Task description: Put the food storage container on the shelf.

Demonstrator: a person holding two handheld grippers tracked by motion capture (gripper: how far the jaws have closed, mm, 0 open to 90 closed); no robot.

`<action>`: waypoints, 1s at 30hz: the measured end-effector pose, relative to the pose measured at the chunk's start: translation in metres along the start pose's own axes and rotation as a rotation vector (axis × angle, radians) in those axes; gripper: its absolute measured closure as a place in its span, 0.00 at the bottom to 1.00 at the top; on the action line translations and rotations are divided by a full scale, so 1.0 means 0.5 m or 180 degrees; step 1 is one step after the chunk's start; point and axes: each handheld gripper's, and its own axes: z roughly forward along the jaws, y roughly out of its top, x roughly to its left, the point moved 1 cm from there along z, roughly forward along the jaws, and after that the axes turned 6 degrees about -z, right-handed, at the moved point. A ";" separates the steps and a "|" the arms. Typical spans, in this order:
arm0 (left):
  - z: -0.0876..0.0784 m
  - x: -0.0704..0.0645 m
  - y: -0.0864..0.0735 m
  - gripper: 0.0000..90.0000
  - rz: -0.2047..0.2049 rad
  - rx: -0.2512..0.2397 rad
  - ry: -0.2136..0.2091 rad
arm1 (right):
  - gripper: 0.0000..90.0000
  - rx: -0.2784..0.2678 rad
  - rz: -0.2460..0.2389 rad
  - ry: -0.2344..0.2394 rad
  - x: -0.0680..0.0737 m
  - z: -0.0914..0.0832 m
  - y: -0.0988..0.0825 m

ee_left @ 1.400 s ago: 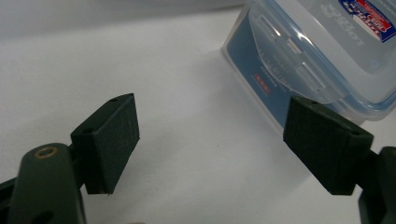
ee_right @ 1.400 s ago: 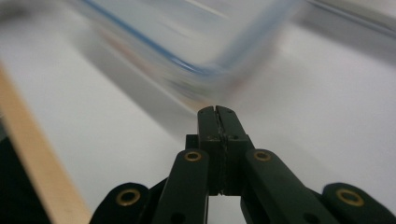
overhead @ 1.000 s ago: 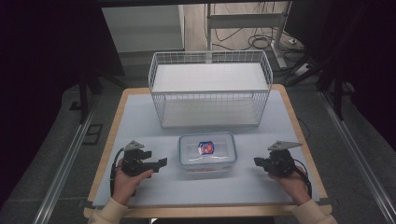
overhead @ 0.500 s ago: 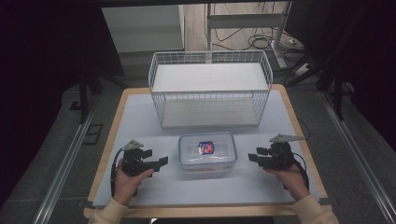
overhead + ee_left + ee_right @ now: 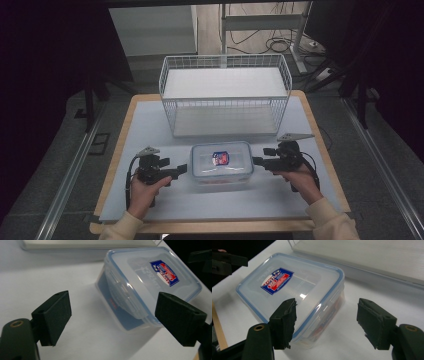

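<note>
Lidded container (image 5: pixel 222 163), contents blurred, perhaps packets, left gripper (image 5: pixel 181 171) spread, right gripper (image 5: pixel 258 161) spread

One lidded plastic container (image 5: pixel 222 162); one wire basket (image 5: pixel 225 95); two claws, left (image 5: pixel 181 170) and right (image 5: pixel 258 161).

High view looks down from above; both gripper views (close, low) share the lidded container (image 5: pixel 222 161).
</note>
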 end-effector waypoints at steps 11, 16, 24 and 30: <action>0.074 -0.012 0.022 0.16 -0.0358 0.0178 -0.0311 | 0.25 0.0110 0.0102 0.0042 0.008 0.032 0.024; 0.087 -0.011 0.016 0.16 -0.0434 0.0283 -0.0453 | 0.23 0.0169 0.0078 0.0083 0.017 0.054 0.033; 0.101 -0.010 0.005 0.17 -0.0577 0.0422 -0.0611 | 0.21 0.0216 0.0068 0.0090 0.019 0.061 0.031; 0.111 -0.009 0.006 0.22 -0.0639 0.0441 -0.0734 | 0.21 0.0186 0.0121 0.0116 0.008 0.051 0.029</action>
